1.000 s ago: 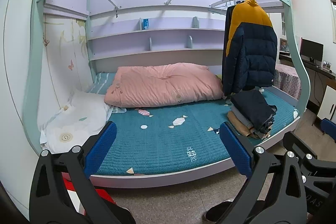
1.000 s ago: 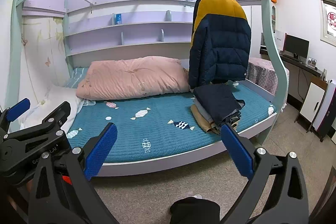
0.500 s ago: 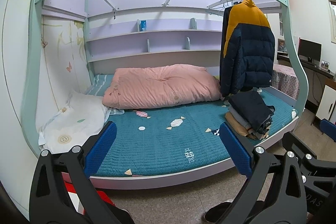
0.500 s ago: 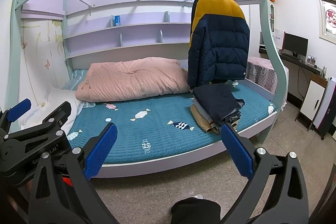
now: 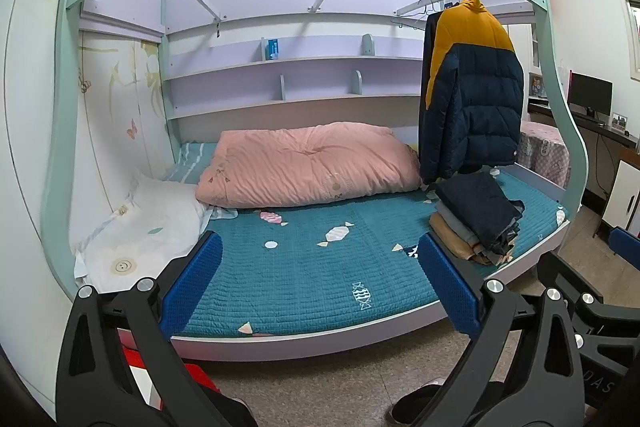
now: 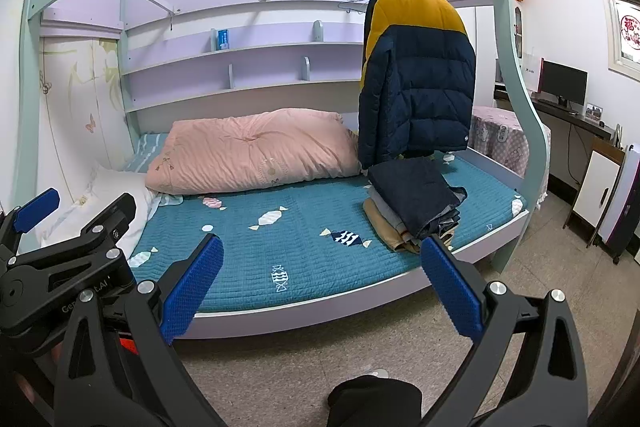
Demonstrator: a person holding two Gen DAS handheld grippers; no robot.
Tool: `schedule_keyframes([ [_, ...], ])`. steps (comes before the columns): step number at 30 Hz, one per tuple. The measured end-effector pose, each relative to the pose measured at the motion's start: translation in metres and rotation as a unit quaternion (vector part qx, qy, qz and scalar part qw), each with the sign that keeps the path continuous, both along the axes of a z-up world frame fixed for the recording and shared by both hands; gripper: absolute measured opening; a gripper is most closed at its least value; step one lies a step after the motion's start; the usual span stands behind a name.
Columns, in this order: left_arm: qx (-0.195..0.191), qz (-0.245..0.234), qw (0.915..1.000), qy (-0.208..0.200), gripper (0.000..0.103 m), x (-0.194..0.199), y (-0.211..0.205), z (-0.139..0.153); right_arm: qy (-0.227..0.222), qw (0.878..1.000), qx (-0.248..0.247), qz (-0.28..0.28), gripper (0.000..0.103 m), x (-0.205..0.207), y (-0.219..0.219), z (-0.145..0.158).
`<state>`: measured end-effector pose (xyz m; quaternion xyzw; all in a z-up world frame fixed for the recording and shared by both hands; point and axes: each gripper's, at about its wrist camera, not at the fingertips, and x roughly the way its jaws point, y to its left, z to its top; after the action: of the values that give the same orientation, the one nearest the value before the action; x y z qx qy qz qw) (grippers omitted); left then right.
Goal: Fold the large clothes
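left gripper (image 5: 318,285): black cut-out frames, silver screws | fingers (image 5: 191,283): blue, dimpled | right gripper (image 6: 322,285): likewise built, pale lettering seen on neighbouring black body

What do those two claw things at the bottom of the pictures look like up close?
Each is a handheld gripper: the left gripper and the right gripper share one design. Two black plastic arms with triangular cutouts and silver bolts carry flat blue fingers with a waffle-textured surface. Partial white lettering shows on the black bodies, and a red part sits beneath. No cables or sleeves show.
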<state>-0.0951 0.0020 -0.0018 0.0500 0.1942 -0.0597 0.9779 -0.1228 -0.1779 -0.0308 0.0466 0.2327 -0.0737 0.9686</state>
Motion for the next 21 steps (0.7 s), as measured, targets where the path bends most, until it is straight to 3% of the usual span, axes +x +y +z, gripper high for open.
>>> schedule_keyframes([
  [21, -0.002, -0.002, 1.0000, -0.002, 0.098, -0.0004, 0.0012, -0.0022, -0.001, 1.000, 0.004, -0.003, 0.096, -0.0022, 0.0056, 0.0014],
])
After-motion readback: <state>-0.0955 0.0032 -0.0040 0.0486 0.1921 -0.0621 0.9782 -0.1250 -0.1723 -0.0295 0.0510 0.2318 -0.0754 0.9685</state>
